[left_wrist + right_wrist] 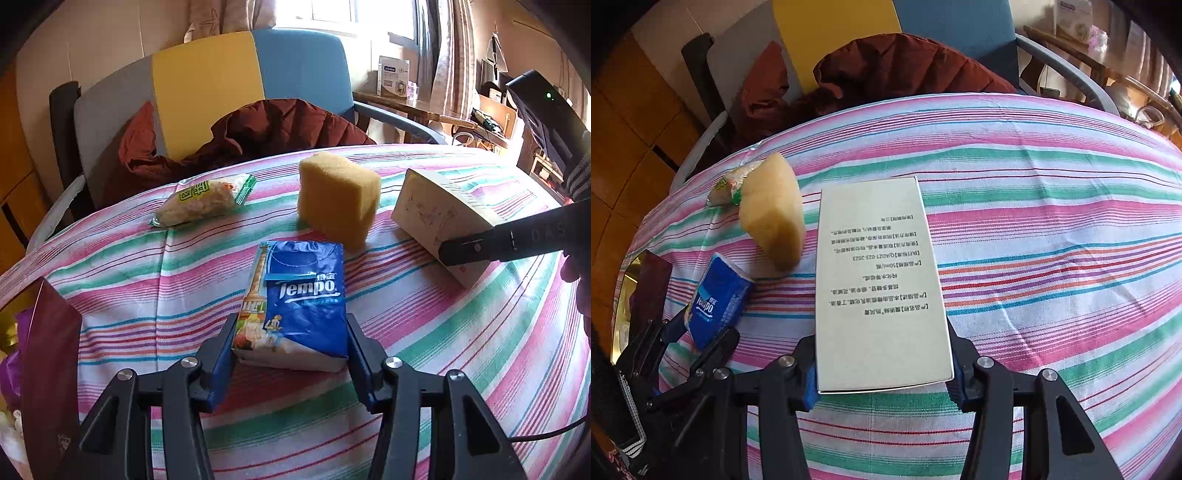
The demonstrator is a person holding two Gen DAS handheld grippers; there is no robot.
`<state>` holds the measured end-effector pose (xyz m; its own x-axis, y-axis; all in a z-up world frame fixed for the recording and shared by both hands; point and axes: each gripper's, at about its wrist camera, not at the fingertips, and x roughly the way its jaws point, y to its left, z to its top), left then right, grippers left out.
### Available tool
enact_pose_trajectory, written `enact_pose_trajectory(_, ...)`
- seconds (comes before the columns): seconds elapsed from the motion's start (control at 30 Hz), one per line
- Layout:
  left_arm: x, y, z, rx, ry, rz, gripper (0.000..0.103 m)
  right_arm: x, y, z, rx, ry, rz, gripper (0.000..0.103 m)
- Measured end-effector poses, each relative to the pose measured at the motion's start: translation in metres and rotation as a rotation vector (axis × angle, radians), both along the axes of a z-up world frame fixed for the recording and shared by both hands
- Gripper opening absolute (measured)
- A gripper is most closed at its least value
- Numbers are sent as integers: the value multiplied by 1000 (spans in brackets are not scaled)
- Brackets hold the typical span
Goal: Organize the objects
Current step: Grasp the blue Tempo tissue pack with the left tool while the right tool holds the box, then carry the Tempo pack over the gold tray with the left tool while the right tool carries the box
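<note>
Four things lie on the striped cloth of the table (461, 362), and none of them looks sorted yet: no tidy row, stack or container shows that anything is put away. Both tongs are at the gripping stage.

At the near edge, the left tongs (290, 349) straddle a blue Tempo tissue pack (299, 302). Their blue pads sit against the pack's two sides, so they look closed on it, half shut. The pack seems to rest on the cloth, not lifted.

To the right, the right tongs (882, 363) are clamped on the near end of a cream carton (875, 273) printed with small black text. Its pads press both long edges, the jaws fairly narrow. In the left wrist view the carton looks tilted, its near end raised off the cloth.

Between and beyond them stands a yellow sponge (338, 197), upright on the cloth, just beside the carton and a little beyond the tissue pack. Farther left, near the far edge, lies a snack packet (205, 199) with green trim, untouched and well apart from either pair of tongs.

My judgement: the task is at an early point. Two items are gripped but not yet moved to any visible destination, and the sponge and snack packet remain to be handled. Where things are meant to go cannot be told from these views.
</note>
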<state>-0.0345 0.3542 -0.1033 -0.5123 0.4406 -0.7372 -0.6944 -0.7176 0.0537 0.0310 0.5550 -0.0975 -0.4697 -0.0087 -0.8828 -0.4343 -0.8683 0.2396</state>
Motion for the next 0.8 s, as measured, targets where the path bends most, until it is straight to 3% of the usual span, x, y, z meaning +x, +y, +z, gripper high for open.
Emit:
enact_pose_trajectory(0.4, 41, -25, 9, 18, 83, 2, 54, -1, 1, 6, -1, 42, 0, 51)
enact_pose_trajectory(0.5, 51, -35, 17, 56, 114, 16, 54, 0, 0, 8, -6, 52, 4, 51)
enact_pose_trajectory(0.8, 64, -86, 41, 186, 52, 92, 54, 3, -1, 9, 1, 65, 14, 51)
